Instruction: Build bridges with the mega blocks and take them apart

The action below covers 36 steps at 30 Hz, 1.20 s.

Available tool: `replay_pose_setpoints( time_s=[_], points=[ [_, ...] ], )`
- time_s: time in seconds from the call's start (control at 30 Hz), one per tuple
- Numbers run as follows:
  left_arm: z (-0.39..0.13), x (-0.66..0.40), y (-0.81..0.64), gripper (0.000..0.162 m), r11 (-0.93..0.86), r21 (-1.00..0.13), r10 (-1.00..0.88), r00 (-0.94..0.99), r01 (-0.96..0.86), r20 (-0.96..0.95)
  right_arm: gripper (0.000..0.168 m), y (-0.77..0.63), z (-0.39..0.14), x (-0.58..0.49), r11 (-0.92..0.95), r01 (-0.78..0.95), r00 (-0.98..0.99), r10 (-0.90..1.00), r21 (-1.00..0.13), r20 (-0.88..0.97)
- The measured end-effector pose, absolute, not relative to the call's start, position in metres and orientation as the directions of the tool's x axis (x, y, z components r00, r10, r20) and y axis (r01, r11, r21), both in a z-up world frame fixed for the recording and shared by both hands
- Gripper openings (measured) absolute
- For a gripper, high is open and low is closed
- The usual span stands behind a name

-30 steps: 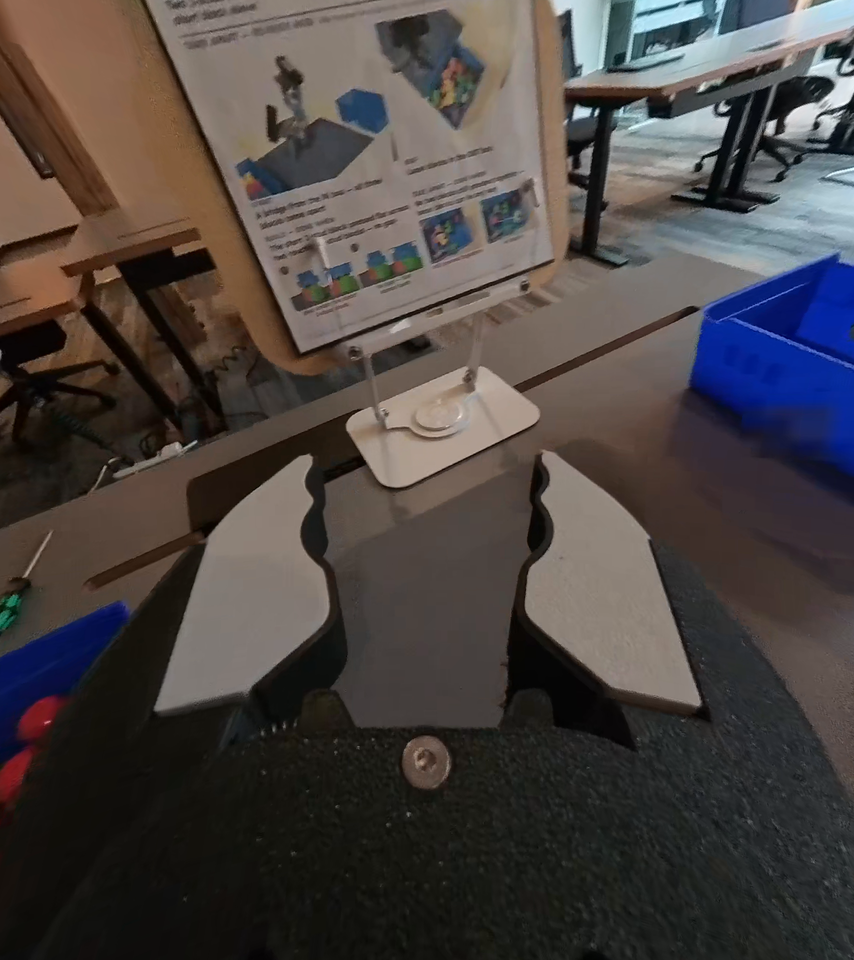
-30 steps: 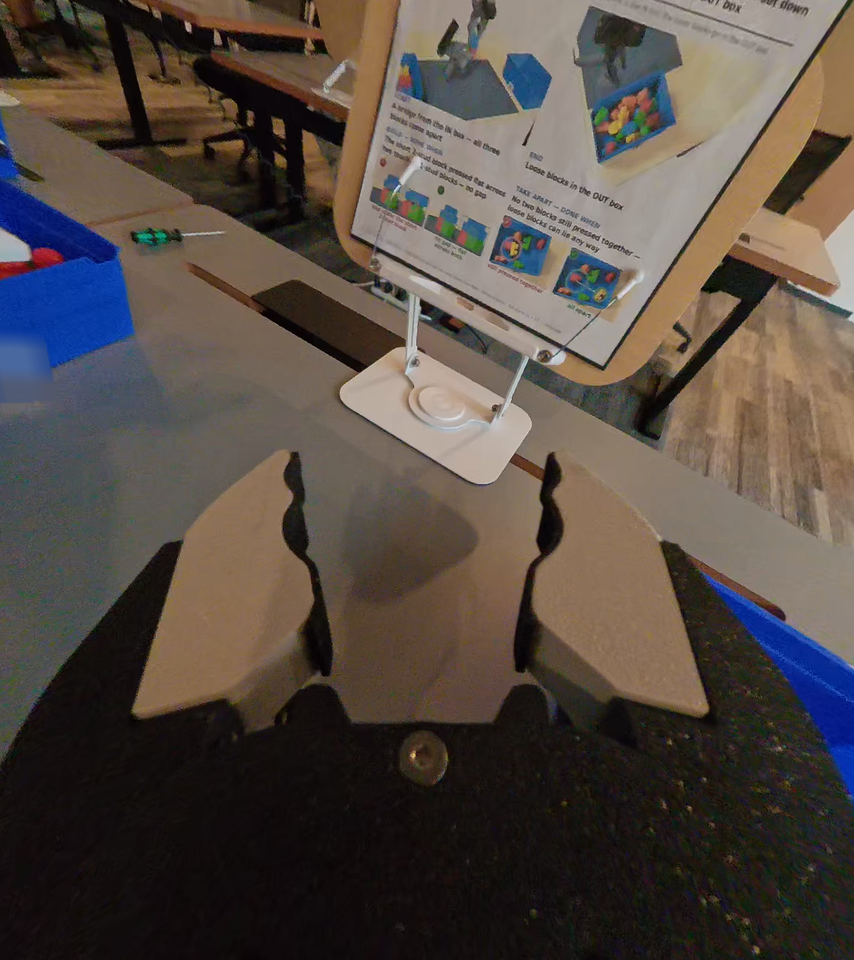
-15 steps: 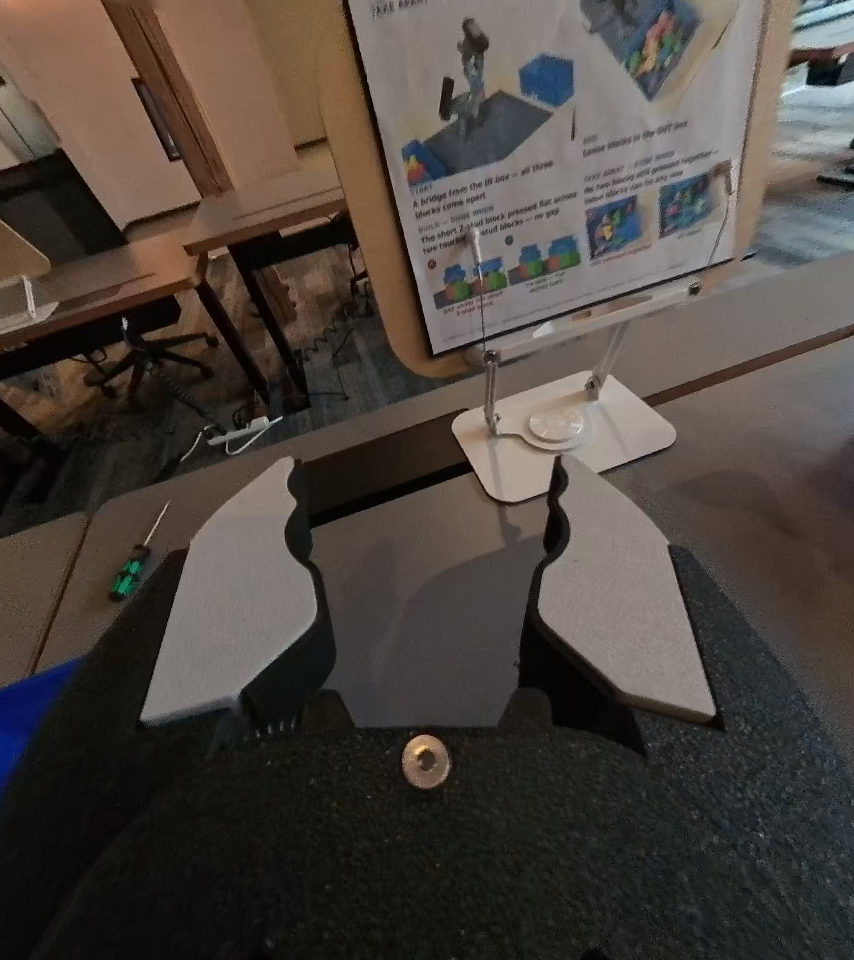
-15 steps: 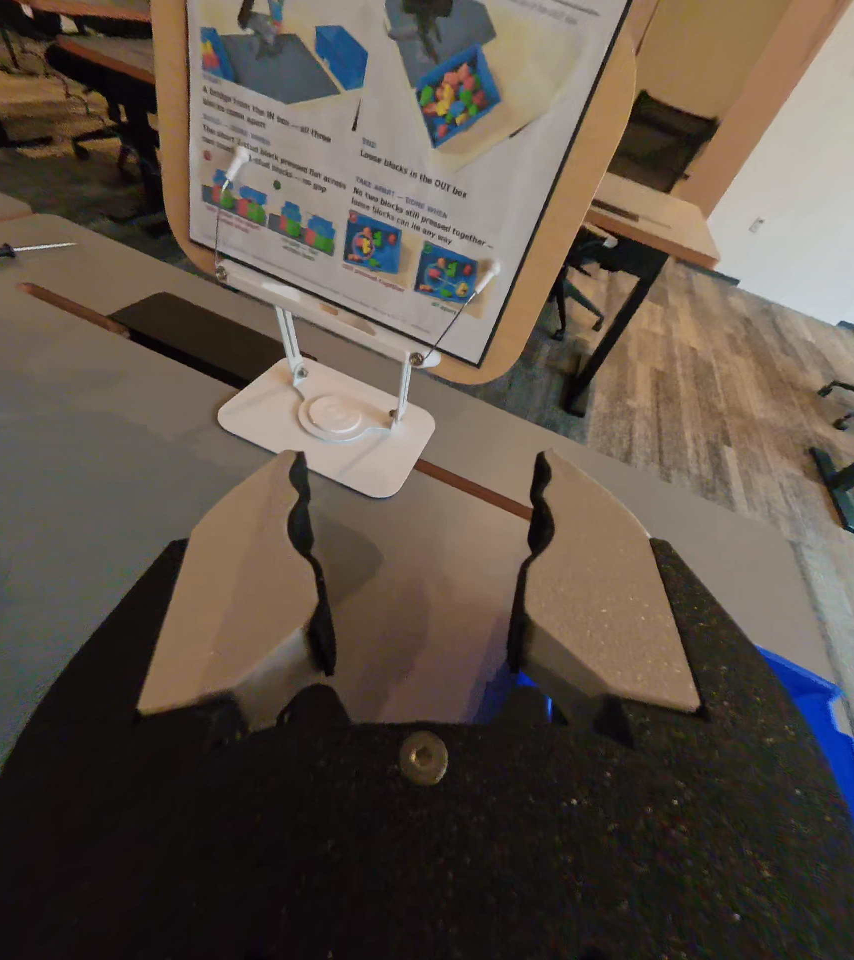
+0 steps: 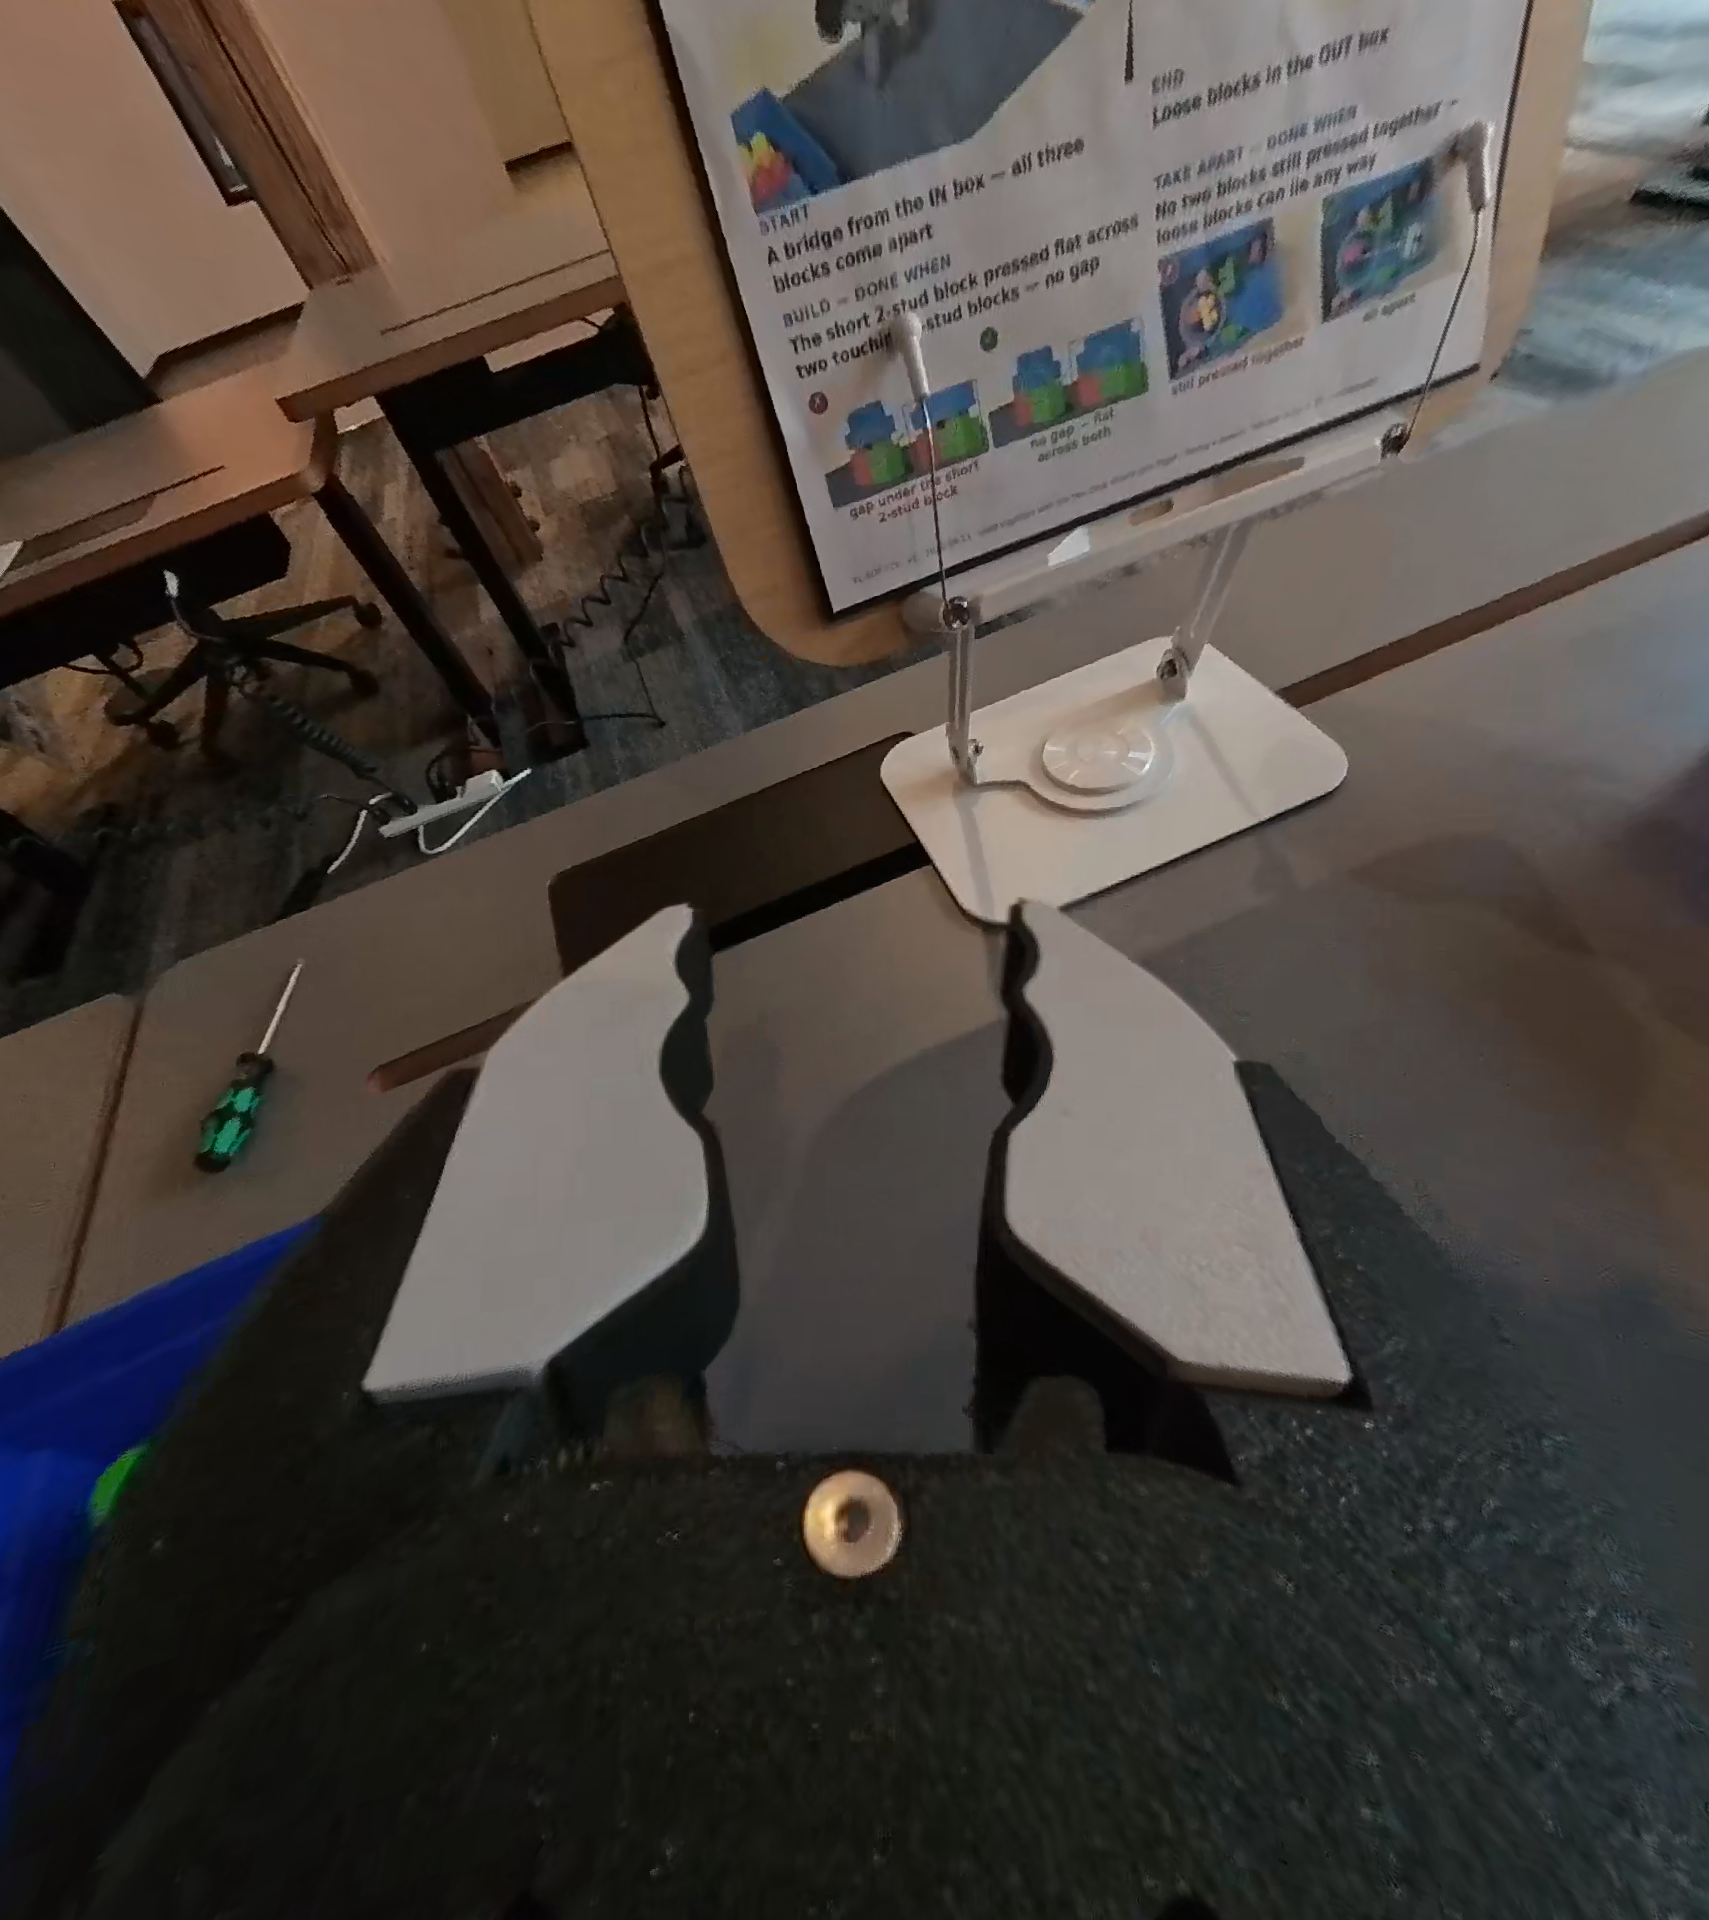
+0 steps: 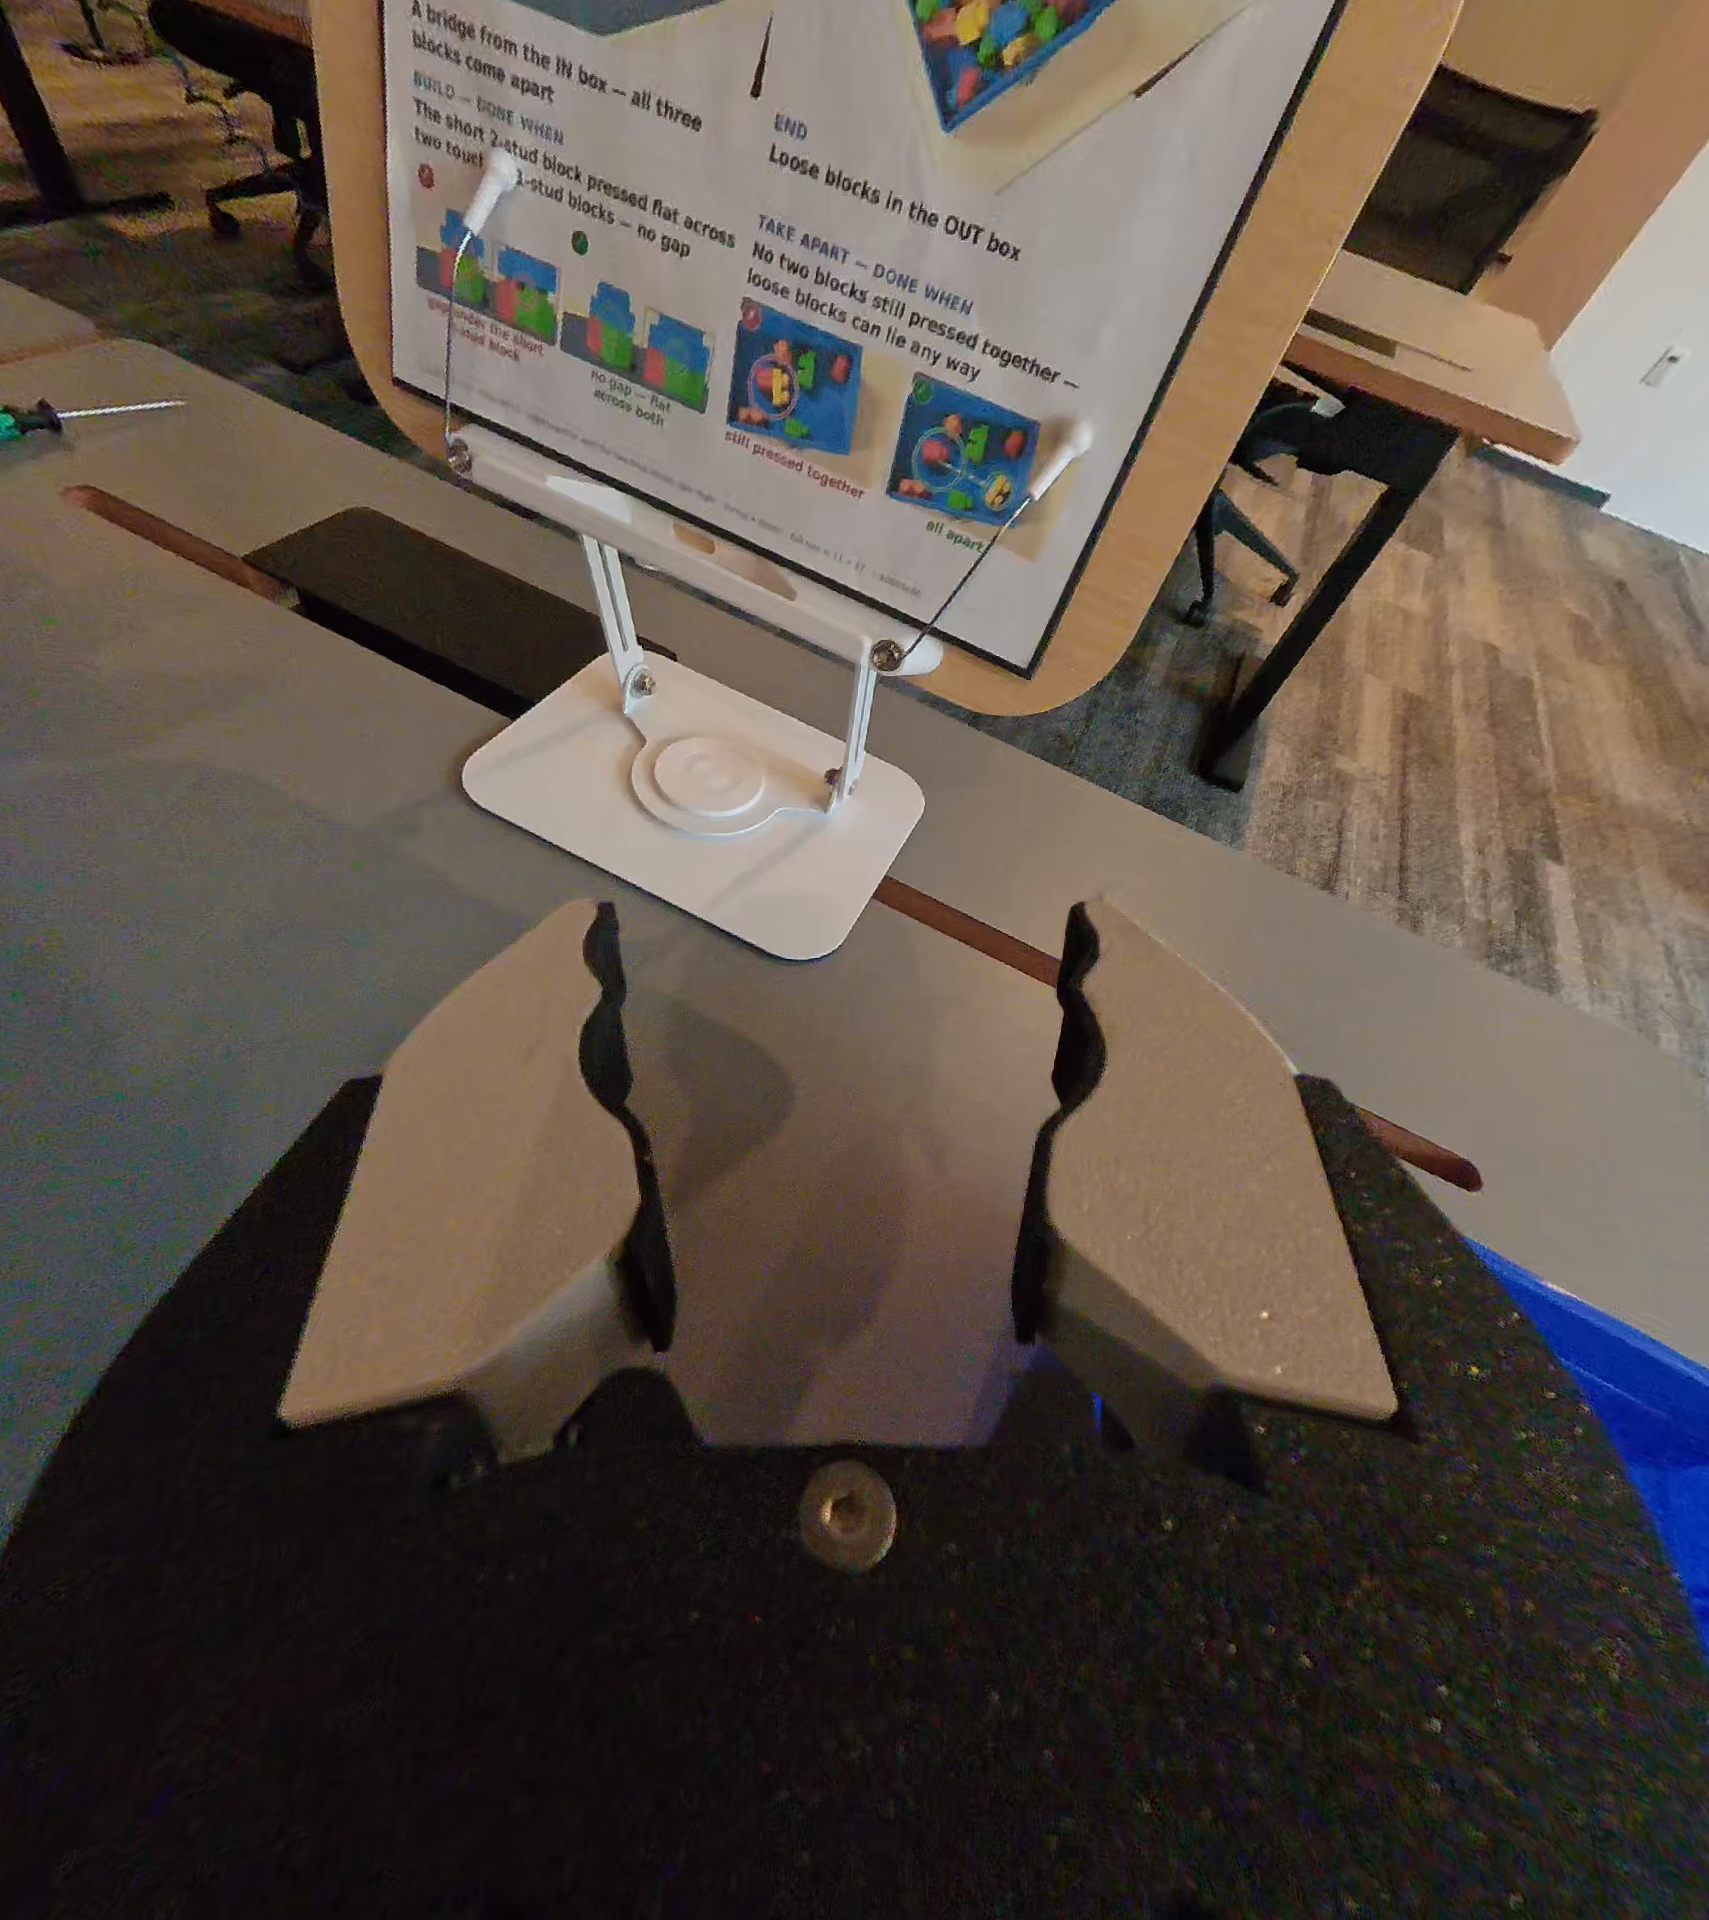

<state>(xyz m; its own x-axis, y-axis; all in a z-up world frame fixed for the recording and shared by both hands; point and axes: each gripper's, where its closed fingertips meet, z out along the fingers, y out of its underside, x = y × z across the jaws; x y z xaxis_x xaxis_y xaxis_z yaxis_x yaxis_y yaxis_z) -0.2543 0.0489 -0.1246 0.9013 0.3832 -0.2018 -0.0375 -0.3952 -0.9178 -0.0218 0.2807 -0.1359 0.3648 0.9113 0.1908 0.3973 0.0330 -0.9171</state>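
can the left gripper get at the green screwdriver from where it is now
Probably yes. The left gripper has its jaws open and empty, and the green-handled screwdriver lies alone on bare grey table ahead to its left, nothing between them; it would need to swing left and come down.

We see printed instruction sheet [image 5: 1110, 270] on white stand [image 5: 1120, 769]; headings, captions legible; no other writing readable.

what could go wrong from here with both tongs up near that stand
Both tongs, left and right, are open and empty close to the white stand; a forward sweep could knock its instruction board over. The screwdriver lying loose beside the blue bin could be nudged off the table.
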Motion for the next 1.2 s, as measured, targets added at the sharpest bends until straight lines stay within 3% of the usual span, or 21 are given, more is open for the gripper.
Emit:
replay_pose_setpoints(
  time_s=[0.2, 0.4, 0.6, 0.73, 0.9, 1.2],
  points=[
    [-0.127, -0.279, -0.005, 0.043, -0.503, -0.864, 0.439, 0.86, -0.002, -0.258, 0.08, 0.272, -0.136, -0.024, 0.054, 0.411, 0.329, 0.922, -0.91, 0.203],
    [-0.144, -0.334, -0.105, 0.041, -0.491, -0.838, 0.654, 0.736, 0.239, -0.174, 0.08, 0.274, -0.137, -0.02, 0.055, 0.425, 0.327, 0.921, -0.904, 0.21],
    [-0.192, -0.372, -0.149, 0.065, -0.423, -0.783, 0.73, 0.684, 0.456, 0.004, 0.079, 0.274, -0.135, -0.018, 0.056, 0.417, 0.327, 0.922, -0.907, 0.207],
    [-0.23, -0.385, -0.161, 0.066, -0.468, -0.676, 0.76, 0.649, 0.57, 0.022, 0.078, 0.273, -0.136, -0.02, 0.062, 0.424, 0.32, 0.923, -0.903, 0.214],
    [-0.267, -0.394, -0.168, 0.056, -0.533, -0.534, 0.778, 0.628, 0.656, -0.006, 0.078, 0.272, -0.14, -0.022, 0.071, 0.439, 0.31, 0.924, -0.896, 0.226],
    [-0.288, -0.408, -0.166, 0.037, -0.562, -0.487, 0.782, 0.621, 0.669, -0.05, 0.078, 0.271, -0.146, -0.026, 0.079, 0.461, 0.301, 0.923, -0.884, 0.239]
  ],
)
